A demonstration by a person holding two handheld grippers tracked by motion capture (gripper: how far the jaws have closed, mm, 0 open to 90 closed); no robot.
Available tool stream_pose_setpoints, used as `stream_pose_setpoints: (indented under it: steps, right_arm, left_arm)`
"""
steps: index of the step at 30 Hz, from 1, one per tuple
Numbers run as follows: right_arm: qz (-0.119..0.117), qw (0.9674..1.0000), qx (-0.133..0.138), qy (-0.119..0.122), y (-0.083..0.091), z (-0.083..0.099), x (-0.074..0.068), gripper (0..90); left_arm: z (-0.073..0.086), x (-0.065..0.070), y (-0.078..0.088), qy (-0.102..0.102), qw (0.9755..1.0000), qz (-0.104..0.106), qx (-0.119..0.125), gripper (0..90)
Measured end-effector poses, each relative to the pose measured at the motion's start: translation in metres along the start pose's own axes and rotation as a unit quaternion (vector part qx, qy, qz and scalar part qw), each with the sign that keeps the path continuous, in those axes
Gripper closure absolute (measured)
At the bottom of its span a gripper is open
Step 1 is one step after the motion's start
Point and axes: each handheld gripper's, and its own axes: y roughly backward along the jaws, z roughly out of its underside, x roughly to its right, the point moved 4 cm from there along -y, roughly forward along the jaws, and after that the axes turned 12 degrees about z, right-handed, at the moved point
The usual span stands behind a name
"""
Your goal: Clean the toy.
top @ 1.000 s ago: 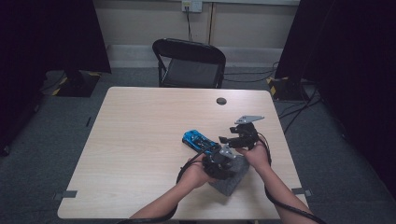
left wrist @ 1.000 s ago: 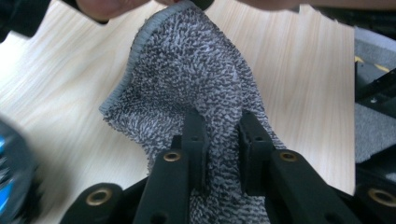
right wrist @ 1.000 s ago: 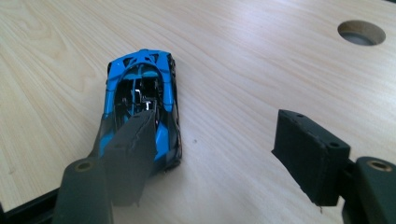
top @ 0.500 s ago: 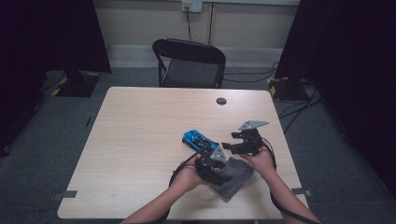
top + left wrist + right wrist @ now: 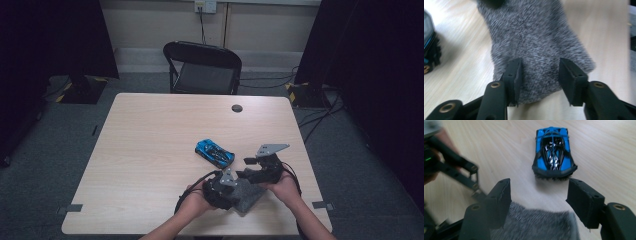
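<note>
One grey sock (image 5: 247, 192); one blue toy car (image 5: 215, 152); two grippers, left gripper (image 5: 226, 186), right gripper (image 5: 252, 167).

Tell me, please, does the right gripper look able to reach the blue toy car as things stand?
Probably yes. In the right gripper view the blue toy car sits straight ahead of the right gripper, whose jaws stand open with only bare table between; the grey fuzzy cloth lies beneath the jaws, not in their path.

Light wood table (image 5: 150, 150), pretty bare. A blue toy car (image 5: 214, 152) sits right of the middle, a fuzzy grey cloth (image 5: 246, 194) lies flat near the front edge just beside it, and a small dark round disc (image 5: 237, 108) sits well apart toward the far edge.
</note>
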Motion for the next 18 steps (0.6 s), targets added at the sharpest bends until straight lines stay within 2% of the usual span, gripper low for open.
stream_pose_setpoints:
  steps: [2,3,4,5,7,8,18]
  right_arm:
    - [-0.005,0.9999,-0.007,0.006,0.001,0.006,-0.002,37.3]
    - [-0.006,0.9999,-0.013,0.009,0.002,0.010,-0.003,37.7]
    - [-0.006,0.9999,-0.013,0.009,0.002,0.010,-0.003,37.7]
    - [-0.015,0.9997,-0.019,0.009,0.002,0.016,-0.004,38.6]
    - [-0.017,0.9996,-0.021,0.008,0.002,0.017,-0.005,38.6]
    - [-0.027,0.9993,-0.024,0.008,0.001,0.021,-0.007,39.3]
    - [-0.028,0.9978,-0.045,0.040,-0.010,0.027,-0.017,39.3]
  left_arm:
    - [0.000,-0.003,0.001,0.005,1.0000,-0.002,0.004,53.6]
    - [-0.001,-0.008,0.006,0.003,0.9999,-0.016,-0.006,53.6]
    - [-0.001,-0.008,0.006,0.003,0.9999,-0.016,-0.006,53.5]
    - [-0.002,-0.012,0.009,0.010,0.9998,-0.020,0.000,53.3]
    - [-0.003,-0.014,0.011,0.007,0.9997,-0.021,-0.008,53.4]
    - [-0.003,-0.019,0.012,0.014,0.9996,-0.026,-0.002,53.4]
    - [-0.002,-0.035,0.021,0.042,0.9986,-0.031,0.008,54.2]
